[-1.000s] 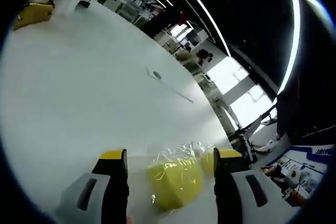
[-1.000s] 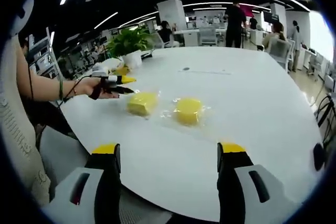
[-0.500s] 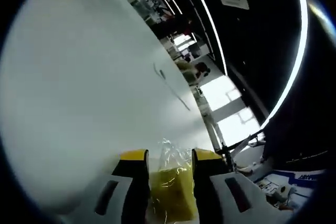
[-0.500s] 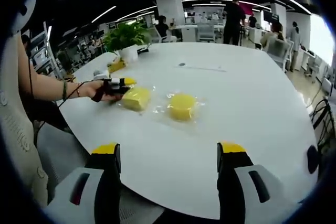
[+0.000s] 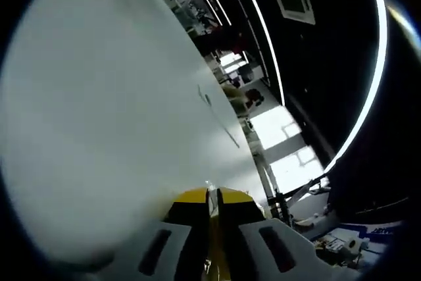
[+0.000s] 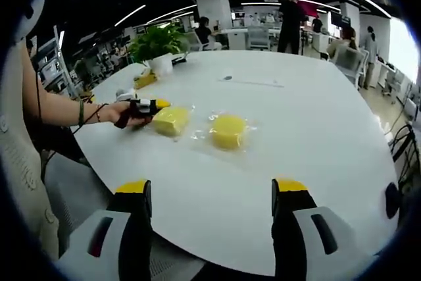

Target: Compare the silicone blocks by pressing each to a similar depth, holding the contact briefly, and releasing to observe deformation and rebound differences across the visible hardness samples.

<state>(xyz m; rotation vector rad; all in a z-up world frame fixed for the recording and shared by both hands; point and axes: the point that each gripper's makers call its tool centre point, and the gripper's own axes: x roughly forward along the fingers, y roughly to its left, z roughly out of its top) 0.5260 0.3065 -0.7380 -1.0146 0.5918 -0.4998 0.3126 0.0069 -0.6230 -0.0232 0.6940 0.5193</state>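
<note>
Silicone blocks are our subject, and the squeeze on the first one has just deepened. In the left gripper view, our left tongs (image 5: 212, 197) have gone from well apart a second ago, to half closed, to nearly meeting now, with only a thin sliver of yellow and crinkled wrap between the yellow-tipped jaws. We read that as the left tongs clamped on the square block, pressed close to full depth, so the hold phase of this sample is what we judge to be under way, and release comes next.

From the right gripper view we place things relative to the square block (image 6: 171, 120), which lies in its clear wrap on the white bench (image 6: 309, 136). Just to its left, the person's hand (image 6: 125, 112) brings the left tongs against the block's near-left edge. Just to its right, close but apart, sits the round block (image 6: 228, 129), also wrapped and untouched. Beyond the square block, toward the far-left edge of the bench, stands a potted plant (image 6: 154, 47).

Our right tongs (image 6: 209, 194) rise at the bottom of that view, jaws wide apart and holding nothing, hanging over the near edge of the bench, well short of either block.

For the comparison, the round block needs a similar depth of press.
</note>
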